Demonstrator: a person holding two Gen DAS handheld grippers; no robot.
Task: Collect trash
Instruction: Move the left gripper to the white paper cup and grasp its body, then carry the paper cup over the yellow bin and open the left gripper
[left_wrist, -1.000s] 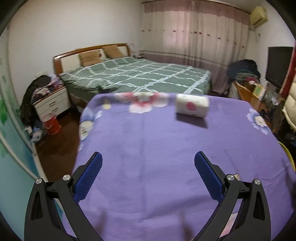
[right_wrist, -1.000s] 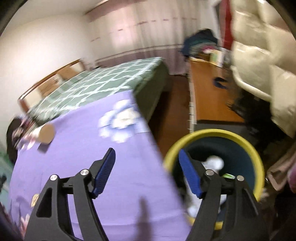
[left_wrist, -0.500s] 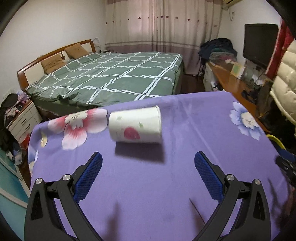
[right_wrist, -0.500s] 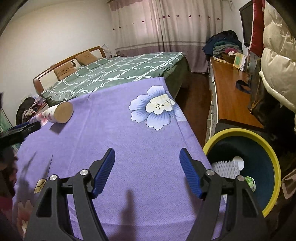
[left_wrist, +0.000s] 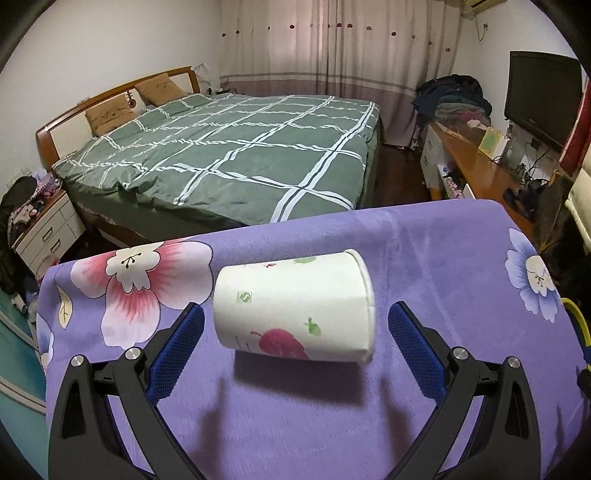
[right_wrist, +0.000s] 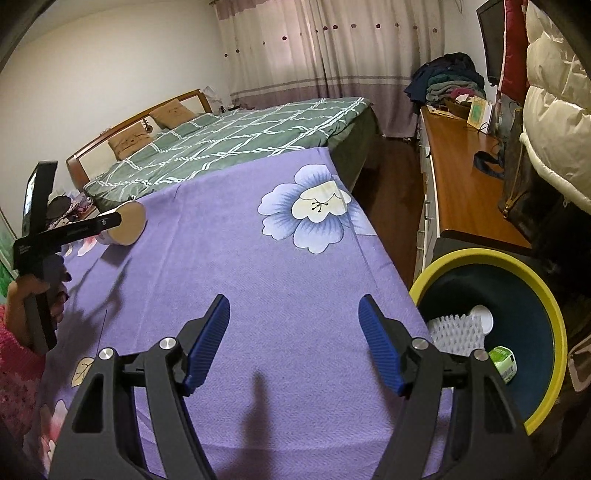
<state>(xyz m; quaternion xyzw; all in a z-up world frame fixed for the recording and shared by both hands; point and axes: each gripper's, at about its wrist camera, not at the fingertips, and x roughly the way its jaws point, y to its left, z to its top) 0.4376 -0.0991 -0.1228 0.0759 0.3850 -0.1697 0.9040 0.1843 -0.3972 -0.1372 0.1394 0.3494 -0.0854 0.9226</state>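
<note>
Ahead of me, at twelve o'clock, stands a bed under a green checked cover, its wooden headboard against a white wall at ten o'clock. Pale pink curtains hang floor-length behind it. At nine o'clock sits a white nightstand heaped with clothes. A long wooden sideboard runs at two o'clock, bearing a dark television. The floor is dark wood.
</note>
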